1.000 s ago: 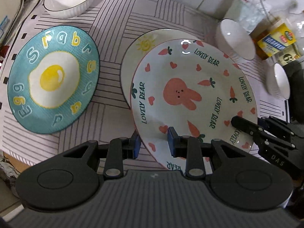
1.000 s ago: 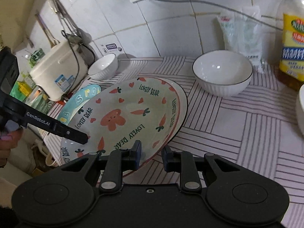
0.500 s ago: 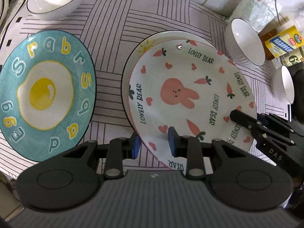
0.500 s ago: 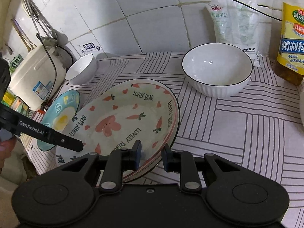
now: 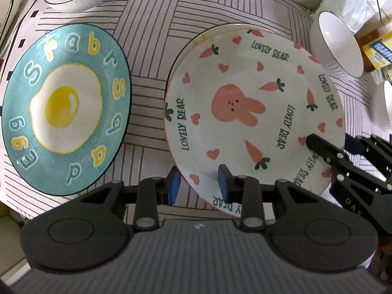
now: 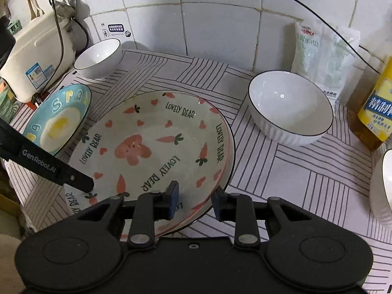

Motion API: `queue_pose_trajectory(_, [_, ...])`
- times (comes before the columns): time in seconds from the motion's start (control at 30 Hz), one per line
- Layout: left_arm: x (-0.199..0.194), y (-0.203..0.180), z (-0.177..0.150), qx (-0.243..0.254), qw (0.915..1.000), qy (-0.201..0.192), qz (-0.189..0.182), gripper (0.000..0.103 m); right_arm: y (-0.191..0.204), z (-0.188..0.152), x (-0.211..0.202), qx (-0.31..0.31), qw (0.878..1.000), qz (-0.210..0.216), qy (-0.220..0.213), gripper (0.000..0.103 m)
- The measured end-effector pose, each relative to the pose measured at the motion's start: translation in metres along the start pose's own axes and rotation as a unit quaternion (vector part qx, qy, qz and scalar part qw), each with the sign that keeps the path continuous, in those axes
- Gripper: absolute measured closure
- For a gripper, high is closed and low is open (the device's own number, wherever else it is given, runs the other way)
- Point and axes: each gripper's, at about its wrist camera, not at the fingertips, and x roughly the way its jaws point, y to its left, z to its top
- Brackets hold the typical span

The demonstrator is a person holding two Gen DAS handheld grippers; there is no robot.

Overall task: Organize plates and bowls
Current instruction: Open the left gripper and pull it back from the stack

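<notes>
The left hand-held gripper (image 5: 198,183) straddles the near rim of the rabbit plate (image 5: 252,112), its blue pads clearly off the rim on both sides; its jaws have just been opening. The right hand-held gripper (image 6: 194,203) brackets the opposite edge of the same plate likewise, pads apart from the rim, jaws also just opening. The rabbit plate lies nested on a second plate (image 6: 231,147), whose dark-edged rim shows beyond it, on the striped cloth of the bench (image 6: 306,171). A blue egg plate (image 5: 63,107) lies just beside this stack, a narrow strip of cloth between them. That makes three plates. Four white bowls are in view: one near the wall corner (image 6: 98,58), one large (image 6: 290,107) beside the stack with open cloth between, and one at the right edge (image 6: 382,188).
</notes>
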Motion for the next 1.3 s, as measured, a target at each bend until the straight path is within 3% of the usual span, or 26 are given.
queue_pose_trajectory(0.2, [-0.009, -0.01, -0.007, 0.01, 0.9995, -0.021, 0.024, 0.074, 0.01, -0.003, -0.008, -0.037, 0.999, -0.034, 0.012, 0.064])
queue_pose_trajectory(0.47, [-0.03, -0.022, -0.027, 0.002, 0.9981, -0.054, 0.031, 0.074, 0.002, -0.015, -0.04, -0.036, 0.999, 0.004, -0.031, 0.065])
queue_pose_trajectory(0.73, [-0.082, -0.029, -0.053, -0.008, 0.9945, -0.101, 0.026, 0.073, -0.004, -0.011, -0.09, -0.036, 0.996, 0.027, -0.076, 0.06])
queue_pose_trajectory(0.93, [-0.122, -0.036, -0.079, -0.005, 0.99, -0.137, 0.035, 0.07, 0.004, -0.015, -0.117, -0.057, 0.992, 0.044, -0.1, 0.049])
queue_pose_trajectory(1.07, [-0.139, -0.031, -0.094, -0.009, 0.9893, -0.142, 0.032, 0.06, 0.017, -0.018, -0.134, -0.077, 0.99, 0.05, -0.111, 0.044])
queue_pose_trajectory(1.17, [-0.149, -0.022, -0.104, -0.013, 0.9899, -0.139, 0.021, 0.059, 0.028, -0.021, -0.144, -0.087, 0.988, 0.052, -0.12, 0.039])
queue_pose_trajectory(1.3, [-0.164, -0.008, -0.115, -0.005, 0.9884, -0.151, 0.016, 0.052, 0.047, -0.025, -0.155, -0.088, 0.985, 0.06, -0.133, 0.02])
